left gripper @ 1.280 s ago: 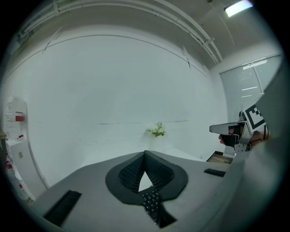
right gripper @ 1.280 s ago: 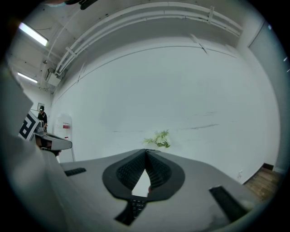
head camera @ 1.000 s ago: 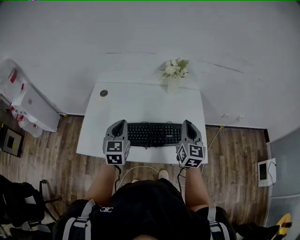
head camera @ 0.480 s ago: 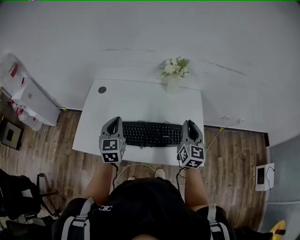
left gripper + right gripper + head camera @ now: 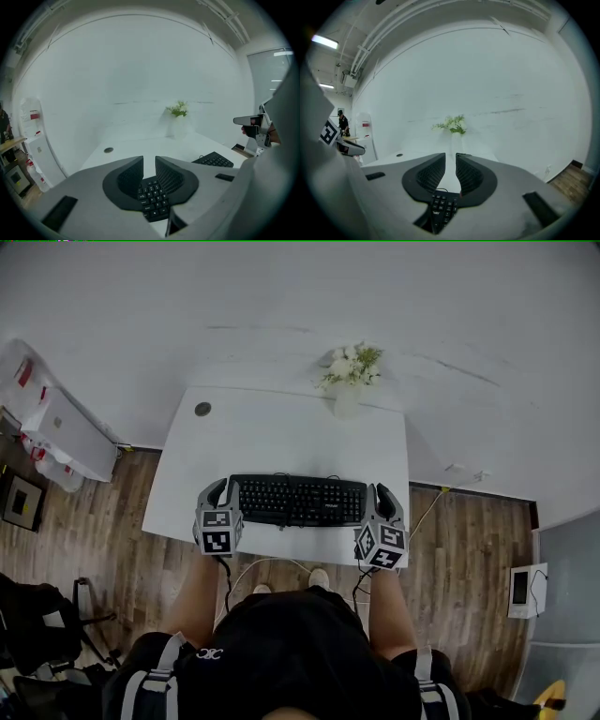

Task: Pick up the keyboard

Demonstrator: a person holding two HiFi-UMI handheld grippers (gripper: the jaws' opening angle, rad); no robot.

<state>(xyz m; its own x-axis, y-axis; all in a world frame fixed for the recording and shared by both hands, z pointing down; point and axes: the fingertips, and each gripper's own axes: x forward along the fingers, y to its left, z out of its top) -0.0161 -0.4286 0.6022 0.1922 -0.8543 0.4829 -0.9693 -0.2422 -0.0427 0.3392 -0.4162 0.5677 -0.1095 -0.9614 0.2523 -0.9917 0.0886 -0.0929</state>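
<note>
In the head view, the black rectangular keyboard [image 5: 295,501] lies flat on the white rectangular worktop [image 5: 281,437]. Its long side runs along the near edge, with only a narrow bare strip between the two. The left tongs [image 5: 222,487] sit at the keyboard's left short end, just inside the worktop's left edge. The right tongs [image 5: 380,493] sit at its right short end, close to the right edge. Behind the keyboard the worktop is broad and bare. That stretch reaches as far as a white vase of pale flowers [image 5: 349,381] at the far edge and a small dark round disc [image 5: 202,410] near the far left corner. Brown wood-plank floor [image 5: 94,540] surrounds the worktop on the near and side edges, and a white wall backs it.

In the left gripper view, the left tongs [image 5: 149,161] are released, having just been opening. A slim gap shows between the tips. The keyboard's end keys [image 5: 152,199] show in the hollow between the jaws, and the ribbed pads stand clear of them.

In the right gripper view, the right tongs [image 5: 450,159] are likewise released and have just been opening. The keyboard's other end [image 5: 440,208] lies low in the hollow, unpressed. Bare worktop runs ahead to the vase.
</note>
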